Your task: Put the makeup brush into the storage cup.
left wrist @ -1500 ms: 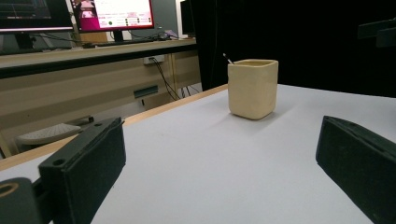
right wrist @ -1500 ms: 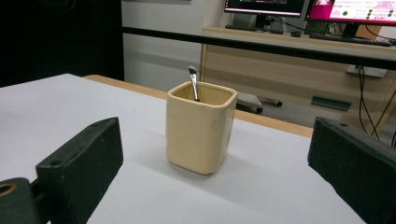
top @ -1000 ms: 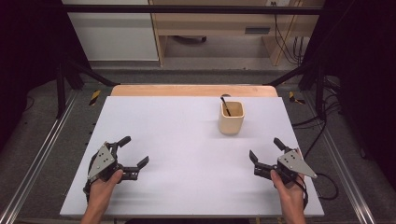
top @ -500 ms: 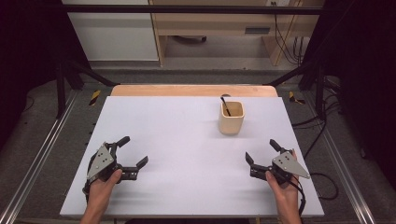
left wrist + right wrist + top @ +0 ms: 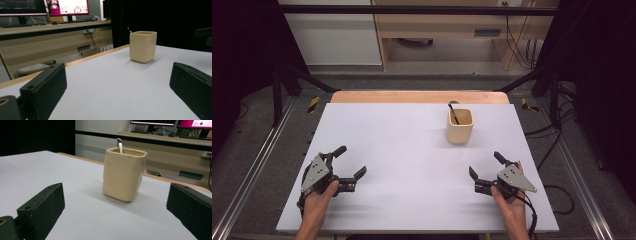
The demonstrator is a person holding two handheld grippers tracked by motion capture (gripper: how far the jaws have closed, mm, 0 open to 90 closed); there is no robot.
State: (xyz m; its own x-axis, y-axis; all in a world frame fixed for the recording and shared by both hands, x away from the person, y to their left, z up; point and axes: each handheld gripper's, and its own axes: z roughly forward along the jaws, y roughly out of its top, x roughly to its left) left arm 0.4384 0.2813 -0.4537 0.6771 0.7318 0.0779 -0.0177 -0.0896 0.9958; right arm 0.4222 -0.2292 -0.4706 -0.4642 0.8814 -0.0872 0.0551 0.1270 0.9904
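Two grippers: we hold left gripper and right gripper wide apart, both empty.
Cream square ceramic cup: far right, likely rigid, glossy, breakable; we judge its flat sides best.

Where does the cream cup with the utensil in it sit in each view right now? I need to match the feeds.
High view: cream cup stands right of centre on the table's far half, ahead of the right gripper.
Left gripper view: cup upper right of centre, beyond the open fingers.
Right gripper view: cup near centre, between and beyond the fingers.
Shared landmark: the table's wooden far edge behind the cup.
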